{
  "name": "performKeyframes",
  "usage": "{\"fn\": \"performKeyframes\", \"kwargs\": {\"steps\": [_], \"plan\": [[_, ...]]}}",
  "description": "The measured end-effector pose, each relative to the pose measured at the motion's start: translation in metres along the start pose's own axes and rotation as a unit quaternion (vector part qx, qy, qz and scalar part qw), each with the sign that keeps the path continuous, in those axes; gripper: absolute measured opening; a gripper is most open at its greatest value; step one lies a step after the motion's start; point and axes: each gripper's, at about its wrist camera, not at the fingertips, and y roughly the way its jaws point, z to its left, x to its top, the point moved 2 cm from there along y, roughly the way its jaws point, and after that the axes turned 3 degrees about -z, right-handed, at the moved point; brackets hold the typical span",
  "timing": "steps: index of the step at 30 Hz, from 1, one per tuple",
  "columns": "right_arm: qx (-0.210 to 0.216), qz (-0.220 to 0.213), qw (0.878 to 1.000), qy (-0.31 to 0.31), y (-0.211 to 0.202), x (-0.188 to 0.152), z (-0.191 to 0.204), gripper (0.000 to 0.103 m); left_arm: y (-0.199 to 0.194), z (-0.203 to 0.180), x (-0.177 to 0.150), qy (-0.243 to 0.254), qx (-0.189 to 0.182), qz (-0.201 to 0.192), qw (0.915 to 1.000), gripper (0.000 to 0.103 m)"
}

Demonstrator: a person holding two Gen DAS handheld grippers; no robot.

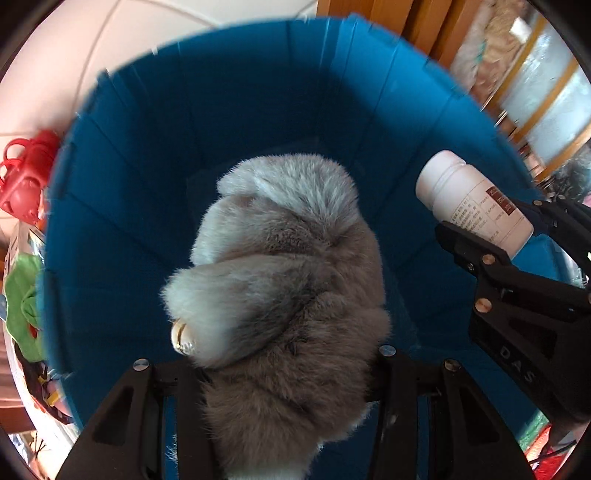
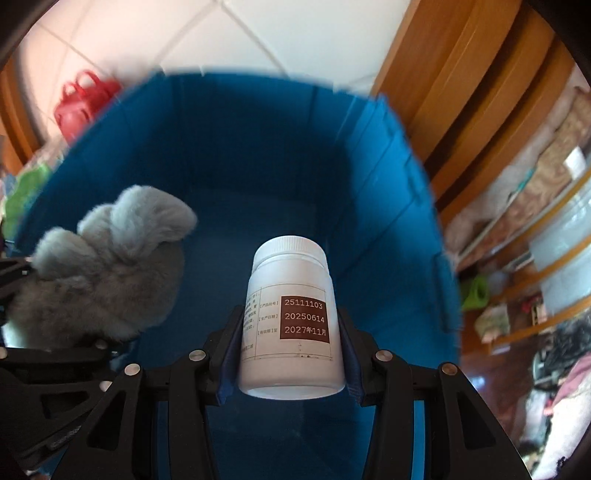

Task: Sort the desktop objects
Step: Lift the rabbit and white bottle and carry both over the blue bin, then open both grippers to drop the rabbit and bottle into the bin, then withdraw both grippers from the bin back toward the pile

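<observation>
— What's each hand got?

— The left gripper (image 1: pixel 284 373) has its jaws partly closed on a grey furry toy (image 1: pixel 288 280), squeezing the fluff between them. There's a small gold ring (image 1: pixel 181 338) on the toy's side. It hangs over the blue bin (image 1: pixel 140 155), pointing down into it.

— And the other one?

— The right gripper (image 2: pixel 290 354) is clamped on a white bottle (image 2: pixel 291 314) — blue pads against both sides, cap pointing away from the hand, the printed label with dates facing up. It's over the same bin, just beside the toy (the two don't touch).

— Anything in the bin?

— Bare blue floor, as far as I can see. A red basket (image 2: pixel 85 103) sits beyond its far edge on pale tiles (image 2: pixel 258 33), and a green cloth (image 1: pixel 22 299) lies off to the left.
</observation>
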Motion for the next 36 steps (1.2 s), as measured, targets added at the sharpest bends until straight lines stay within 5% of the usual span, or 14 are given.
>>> {"fn": "performKeyframes", "kwargs": {"steps": [7,10,14,18,26,31,36], "plan": [[0.028,0.133,0.99,-0.03,0.082,-0.03,0.004,0.046,0.049,-0.002,-0.008,0.017,0.023,0.068,0.9972,0.045],[0.033,0.157,0.986,-0.045,0.091,-0.04,0.009,0.046,0.058,-0.004,-0.013,0.023,0.034,0.082,0.9958,0.048],[0.038,0.164,0.984,-0.053,0.091,-0.047,0.012,0.046,0.054,-0.013,-0.009,0.037,0.045,0.072,0.9957,0.049],[0.036,0.164,0.984,-0.058,0.086,-0.054,0.015,0.046,0.041,-0.014,-0.009,0.04,0.051,0.056,0.9963,0.066],[0.028,0.156,0.985,-0.063,0.069,-0.033,0.003,0.046,0.009,-0.006,-0.013,0.04,0.039,0.024,0.9981,0.069],[0.01,0.128,0.989,-0.069,0.043,-0.035,0.005,0.077,-0.017,-0.008,-0.018,0.036,0.031,-0.008,0.9988,0.072],[0.006,0.094,0.994,-0.061,0.012,-0.037,0.004,0.092,-0.048,-0.007,-0.029,0.034,0.034,-0.053,0.9974,0.073]]}}
